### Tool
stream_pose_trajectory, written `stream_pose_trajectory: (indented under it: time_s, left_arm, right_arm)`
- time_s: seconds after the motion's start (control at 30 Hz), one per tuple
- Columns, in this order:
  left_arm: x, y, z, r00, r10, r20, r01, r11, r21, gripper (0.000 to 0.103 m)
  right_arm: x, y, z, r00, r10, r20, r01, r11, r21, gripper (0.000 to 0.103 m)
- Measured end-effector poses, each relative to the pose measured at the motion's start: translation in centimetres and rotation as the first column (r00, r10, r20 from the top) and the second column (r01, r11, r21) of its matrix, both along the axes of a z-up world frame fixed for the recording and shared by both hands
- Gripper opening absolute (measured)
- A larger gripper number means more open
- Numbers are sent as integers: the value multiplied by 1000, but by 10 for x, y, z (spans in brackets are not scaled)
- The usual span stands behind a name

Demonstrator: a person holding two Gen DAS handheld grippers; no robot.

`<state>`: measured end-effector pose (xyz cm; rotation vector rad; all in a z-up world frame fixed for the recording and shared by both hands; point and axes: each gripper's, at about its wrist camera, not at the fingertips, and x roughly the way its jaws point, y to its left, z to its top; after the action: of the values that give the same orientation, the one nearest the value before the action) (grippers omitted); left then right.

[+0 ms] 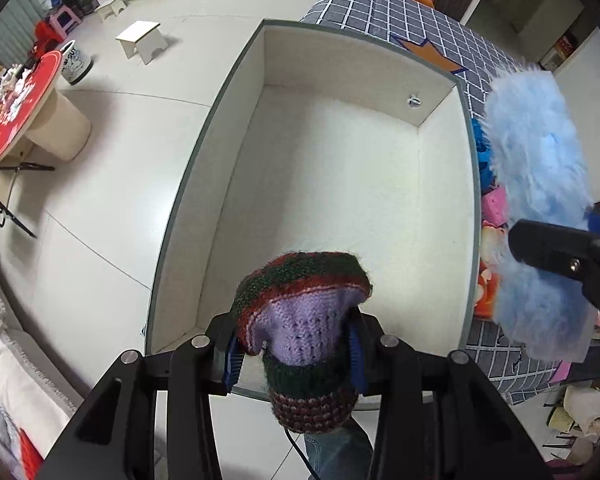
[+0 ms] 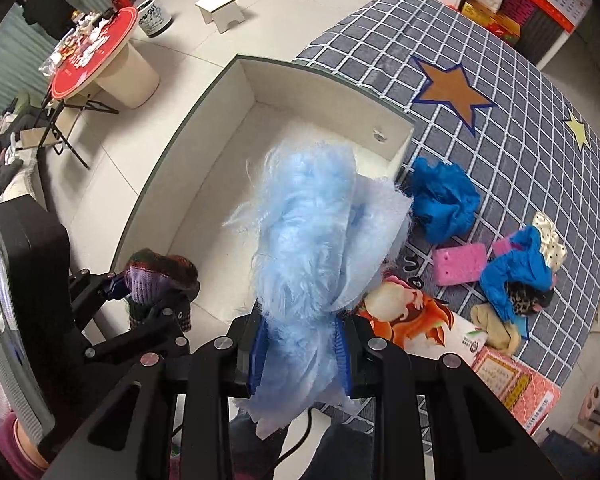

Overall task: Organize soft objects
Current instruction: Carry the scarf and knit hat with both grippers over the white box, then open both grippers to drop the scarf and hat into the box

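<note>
Left wrist view: the left tongs (image 1: 296, 354) are clenched on a knitted piece (image 1: 304, 328), which looks like a hat or mitten, held over the near edge of the open white box (image 1: 220, 128). It will likely handle as light, limp and stretchy; the blue pads squeeze its lilac middle, a bunched, thick part that should not slip, while the striped cuff hangs loose below. It is ribbed wool, dark green and rust-red bands outside, lilac within, with a maroon-and-pink cuff. To the right, a fluffy pale-blue piece (image 1: 540, 200) hangs in the right tongs beyond the box's right wall, over the checked mat (image 1: 380, 8).

Right wrist view: the right tongs (image 2: 300, 344) are clenched on the fluffy pale-blue piece (image 2: 312, 240), pinched near its lower part, so most of it stands up and flops over the box's near-right corner. I judge it very light, compressible and shedding; a grip on the folded middle gives the pads most bulk. It is long-piled, shaggy, with a smoother backing layer showing at the right edge. The box (image 2: 228, 80) appears to hold nothing yet. On the mat (image 2: 520, 152) lie a blue cloth (image 2: 444, 200), a pink sponge (image 2: 460, 264) and other soft things, near the box's right wall
</note>
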<state>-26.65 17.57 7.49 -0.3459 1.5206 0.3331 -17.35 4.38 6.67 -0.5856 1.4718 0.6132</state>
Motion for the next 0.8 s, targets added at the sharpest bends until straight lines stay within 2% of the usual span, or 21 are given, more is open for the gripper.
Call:
stream_pose_trajectory:
  time_s: [0.4,0.8]
  left_arm:
    - [8,-2,-10,1000,1,-29,-1,1000,15,45]
    - [12,-3,-19,998,18,-55,-15,999,50,46]
  right_arm:
    - [-2,14,-5,998,57,36,-56,998,-23,29]
    - [-1,17,-8,997,71,39,-70,997,-30,29]
